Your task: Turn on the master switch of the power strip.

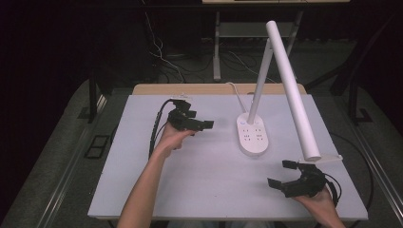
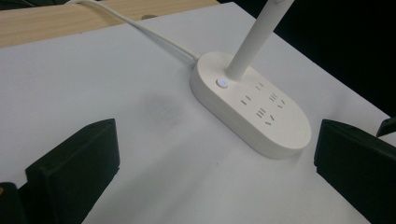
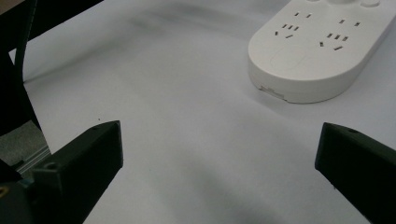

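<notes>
While left gripper (image 1: 207, 124) hangs wide and empty just left of lamp base (image 1: 253, 134), aim at lit button (image 2: 222, 83) beside stem (image 2: 254, 38). Come in low along bench (image 1: 204, 180), narrow the jaws first, then press straight down with one tip, clear of sockets (image 2: 264, 105). Keep right gripper (image 1: 280, 173), also wide and empty, parked near front right, well clear of lamp head (image 1: 292, 90).

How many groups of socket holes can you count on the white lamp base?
4 on the lamp base, set two by two on its flat top: two nearer the stem and button, two towards the free rounded end. None looks hidden.
</notes>
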Motion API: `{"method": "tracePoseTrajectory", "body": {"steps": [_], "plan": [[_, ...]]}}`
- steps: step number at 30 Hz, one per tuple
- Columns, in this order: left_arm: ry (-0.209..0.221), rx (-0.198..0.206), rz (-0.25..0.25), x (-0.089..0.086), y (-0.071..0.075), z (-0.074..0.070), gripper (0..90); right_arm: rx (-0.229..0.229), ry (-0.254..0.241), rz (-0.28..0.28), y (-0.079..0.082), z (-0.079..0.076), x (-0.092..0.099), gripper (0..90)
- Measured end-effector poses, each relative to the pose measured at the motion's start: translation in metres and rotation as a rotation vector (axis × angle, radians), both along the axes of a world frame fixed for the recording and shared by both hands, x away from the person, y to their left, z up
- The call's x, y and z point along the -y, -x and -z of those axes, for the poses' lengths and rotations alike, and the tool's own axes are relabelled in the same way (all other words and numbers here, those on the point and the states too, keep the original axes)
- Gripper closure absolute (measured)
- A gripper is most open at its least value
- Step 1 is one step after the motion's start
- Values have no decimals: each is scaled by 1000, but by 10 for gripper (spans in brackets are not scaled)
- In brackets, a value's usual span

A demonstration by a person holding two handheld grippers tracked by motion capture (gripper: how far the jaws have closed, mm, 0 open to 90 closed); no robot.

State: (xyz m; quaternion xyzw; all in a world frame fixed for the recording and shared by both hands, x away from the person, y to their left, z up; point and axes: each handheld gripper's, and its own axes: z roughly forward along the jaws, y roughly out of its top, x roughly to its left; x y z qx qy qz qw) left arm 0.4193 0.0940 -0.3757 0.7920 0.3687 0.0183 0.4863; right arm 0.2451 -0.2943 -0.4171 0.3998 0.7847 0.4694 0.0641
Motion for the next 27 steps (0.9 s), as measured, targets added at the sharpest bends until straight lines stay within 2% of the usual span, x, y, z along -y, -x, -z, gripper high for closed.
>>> {"method": "tracePoseTrajectory", "body": {"steps": [11, 18, 27], "plan": [[21, 21, -25, -29, 28, -1, 0, -3, 1, -1, 0, 0, -1, 5], [38, 34, -38, -43, 49, 8, 0, 3, 6, -6, 0, 0, -2, 5], [32, 50, -40, -55, 79, 19, 0, 1, 6, -5, 1, 0, -3, 5]]}}
